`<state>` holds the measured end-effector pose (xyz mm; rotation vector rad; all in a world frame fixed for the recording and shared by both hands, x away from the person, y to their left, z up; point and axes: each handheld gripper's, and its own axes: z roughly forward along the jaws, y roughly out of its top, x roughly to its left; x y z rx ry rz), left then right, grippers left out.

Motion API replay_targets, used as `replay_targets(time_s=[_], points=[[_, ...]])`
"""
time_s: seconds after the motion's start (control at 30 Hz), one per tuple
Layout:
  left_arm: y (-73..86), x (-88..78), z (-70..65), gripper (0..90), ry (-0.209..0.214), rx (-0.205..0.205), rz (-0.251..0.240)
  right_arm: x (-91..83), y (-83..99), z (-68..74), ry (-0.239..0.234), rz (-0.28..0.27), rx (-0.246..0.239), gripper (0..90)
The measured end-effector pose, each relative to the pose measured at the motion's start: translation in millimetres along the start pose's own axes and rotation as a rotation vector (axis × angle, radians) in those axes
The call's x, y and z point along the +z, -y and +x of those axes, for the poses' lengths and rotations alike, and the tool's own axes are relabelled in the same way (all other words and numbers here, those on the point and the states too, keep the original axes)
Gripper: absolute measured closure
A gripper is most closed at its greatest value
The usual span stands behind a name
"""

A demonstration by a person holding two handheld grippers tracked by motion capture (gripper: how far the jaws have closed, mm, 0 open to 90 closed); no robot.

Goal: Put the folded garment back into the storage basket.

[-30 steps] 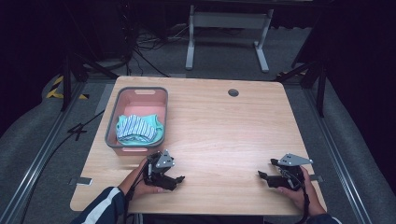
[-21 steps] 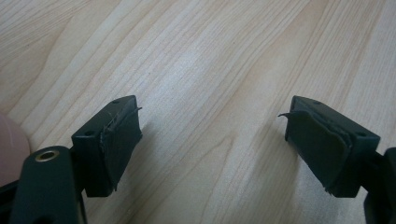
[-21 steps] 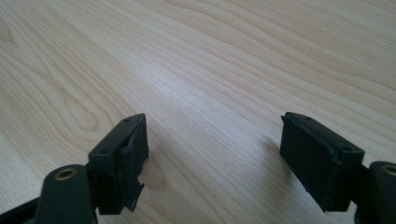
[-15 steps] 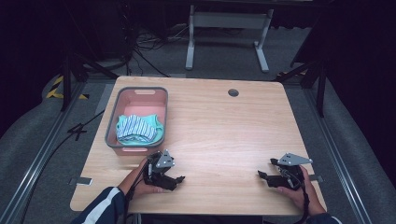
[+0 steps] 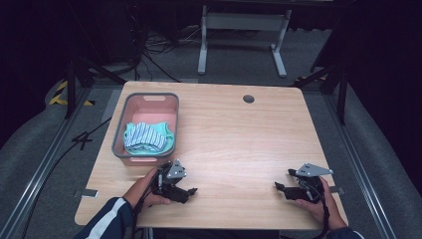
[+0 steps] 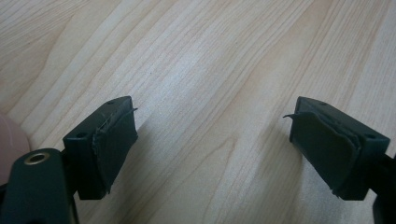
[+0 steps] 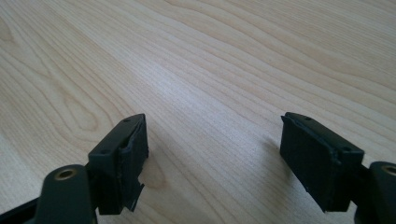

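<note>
The cloth (image 5: 148,138) lies in the bin (image 5: 122,128) at about eleven o'clock from the left tongs (image 5: 186,191), the nearer pair; left jaws have just been opening, empty, and right tongs (image 5: 279,188) gape empty on the tabletop (image 5: 239,139).

The table (image 5: 239,144) is pale, smooth wood-grain with a matt sheen, the bin (image 5: 122,130) near its left edge looks like matt pink-and-grey plastic, holding soft striped cloth (image 5: 147,138), and the gripper pads (image 6: 114,140) are frayed black rubber.

Cloth (image 5: 148,138) in basket (image 5: 123,130) at table (image 5: 239,144) left, hole (image 5: 248,98) behind centre.
</note>
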<state>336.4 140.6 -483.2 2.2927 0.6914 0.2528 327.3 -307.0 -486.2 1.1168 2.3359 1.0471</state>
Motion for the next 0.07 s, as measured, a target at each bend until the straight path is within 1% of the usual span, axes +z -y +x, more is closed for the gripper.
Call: replay_targets(time_s=[0.07], points=[[0.0, 0.0, 0.0, 14.7, -0.001, 0.0, 0.0, 0.0, 0.0, 0.1, 0.0, 0.0, -0.001, 24.1]])
